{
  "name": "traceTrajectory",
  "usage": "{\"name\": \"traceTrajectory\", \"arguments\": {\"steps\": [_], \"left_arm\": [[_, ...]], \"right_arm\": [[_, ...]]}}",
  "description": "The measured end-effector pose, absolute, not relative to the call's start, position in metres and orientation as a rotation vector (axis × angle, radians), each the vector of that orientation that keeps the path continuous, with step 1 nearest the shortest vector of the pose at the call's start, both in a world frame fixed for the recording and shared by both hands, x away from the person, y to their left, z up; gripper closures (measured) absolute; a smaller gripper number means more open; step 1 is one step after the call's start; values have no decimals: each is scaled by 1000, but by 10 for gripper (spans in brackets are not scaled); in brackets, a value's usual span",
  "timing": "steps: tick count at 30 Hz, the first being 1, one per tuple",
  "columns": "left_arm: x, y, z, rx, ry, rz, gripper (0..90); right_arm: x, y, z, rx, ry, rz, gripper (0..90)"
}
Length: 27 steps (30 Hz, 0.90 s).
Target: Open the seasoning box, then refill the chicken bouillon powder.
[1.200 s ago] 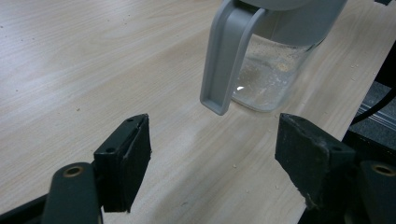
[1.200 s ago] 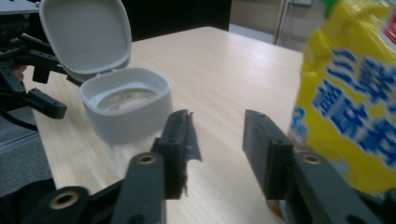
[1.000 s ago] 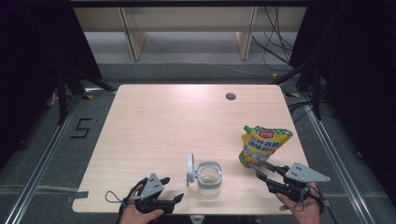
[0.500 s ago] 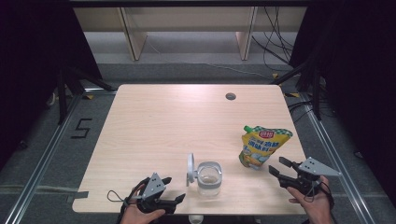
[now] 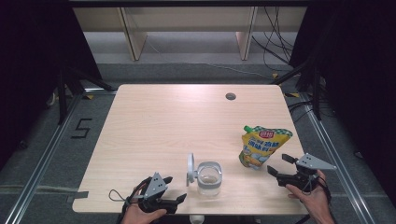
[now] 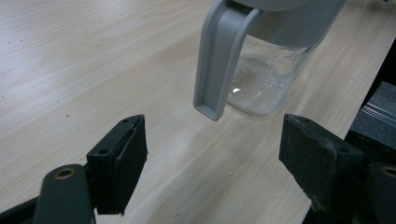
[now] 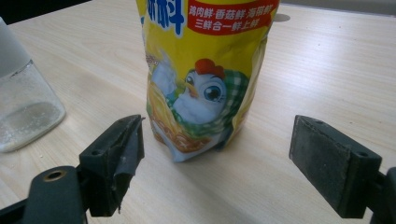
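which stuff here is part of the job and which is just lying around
Likely in use:
- yellow pouch, right tool open, facing it
- glass jar with grey flip lid, left tool open, facing it

Just there:
- table's cable hole
- cables on the floor

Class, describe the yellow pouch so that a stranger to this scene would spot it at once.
Look at the wooden table, toward its near right corner. Just ahead of the right gripper stands the pouch, upright. Unlike the clear jar beside it, it is bright yellow with a cartoon chicken.
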<state>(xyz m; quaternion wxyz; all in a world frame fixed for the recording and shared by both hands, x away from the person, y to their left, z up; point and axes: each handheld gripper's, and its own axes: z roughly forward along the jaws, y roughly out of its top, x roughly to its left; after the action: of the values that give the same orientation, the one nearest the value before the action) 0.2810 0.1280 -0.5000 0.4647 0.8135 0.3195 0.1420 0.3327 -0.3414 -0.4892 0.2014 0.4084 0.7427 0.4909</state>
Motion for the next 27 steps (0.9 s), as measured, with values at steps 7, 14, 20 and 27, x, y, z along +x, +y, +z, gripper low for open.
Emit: {"name": "traceTrajectory", "arguments": {"steps": [7, 14, 20, 27], "left_arm": [[281, 128, -500, 2002, 805, 348, 231], [278, 127, -501, 1992, 806, 347, 232], [274, 134, -497, 2013, 794, 378, 234], [277, 132, -499, 2017, 789, 353, 234]], "right_arm": [[339, -342, -493, 1122, 2085, 1353, 165], [348, -341, -495, 1091, 2099, 1355, 158], [354, -335, -493, 1074, 2097, 1413, 157], [367, -330, -494, 982, 2104, 1435, 158]]}}
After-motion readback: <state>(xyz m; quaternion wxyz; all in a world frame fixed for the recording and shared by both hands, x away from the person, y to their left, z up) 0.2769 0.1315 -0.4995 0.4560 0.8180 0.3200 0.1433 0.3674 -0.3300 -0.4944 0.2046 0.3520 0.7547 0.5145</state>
